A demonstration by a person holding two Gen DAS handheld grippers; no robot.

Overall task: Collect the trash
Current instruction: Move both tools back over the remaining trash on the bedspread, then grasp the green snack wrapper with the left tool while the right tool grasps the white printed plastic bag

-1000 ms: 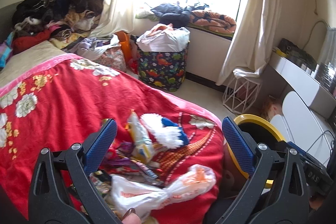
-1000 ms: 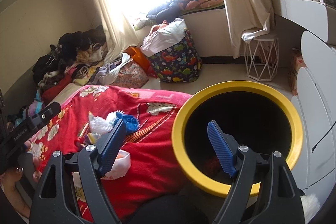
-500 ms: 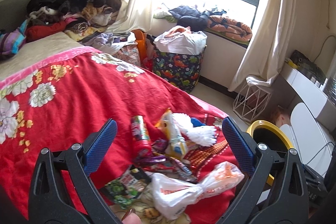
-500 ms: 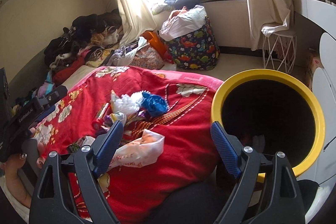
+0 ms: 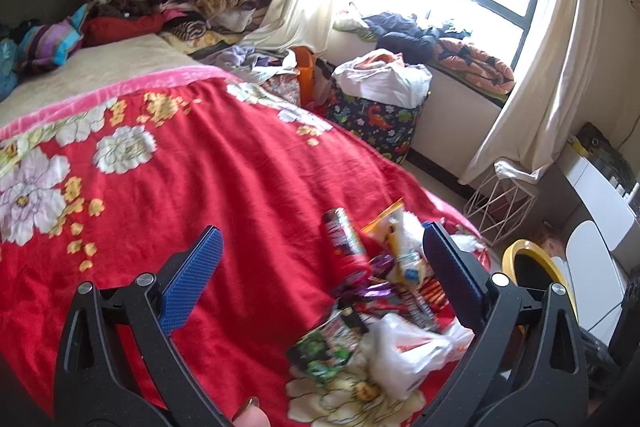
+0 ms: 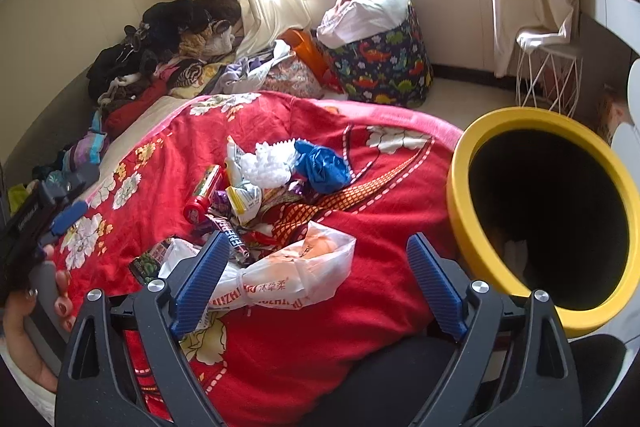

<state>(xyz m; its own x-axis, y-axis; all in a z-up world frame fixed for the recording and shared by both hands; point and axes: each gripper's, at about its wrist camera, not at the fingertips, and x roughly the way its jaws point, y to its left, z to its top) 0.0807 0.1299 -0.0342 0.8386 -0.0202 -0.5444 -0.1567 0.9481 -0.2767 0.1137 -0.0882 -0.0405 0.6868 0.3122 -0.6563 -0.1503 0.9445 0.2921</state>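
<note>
A heap of trash lies on the red blanket [image 6: 288, 355] at the foot of the bed, beside a yellow-rimmed bin [image 6: 460, 203]. Nearest the right claw [image 6: 316, 279], which hovers with jaws wide and empty, is a knotted white plastic bag [image 6: 288, 275]: probably light, soft and slippery, best pinched at its tied neck. Behind it lie crinkly wrappers [image 6: 244, 199], a stiffer red tube [image 6: 203, 193] and a blue crumpled bag [image 6: 322, 169]. The left claw [image 5: 320, 267] is also spread wide, holding nothing.
</note>
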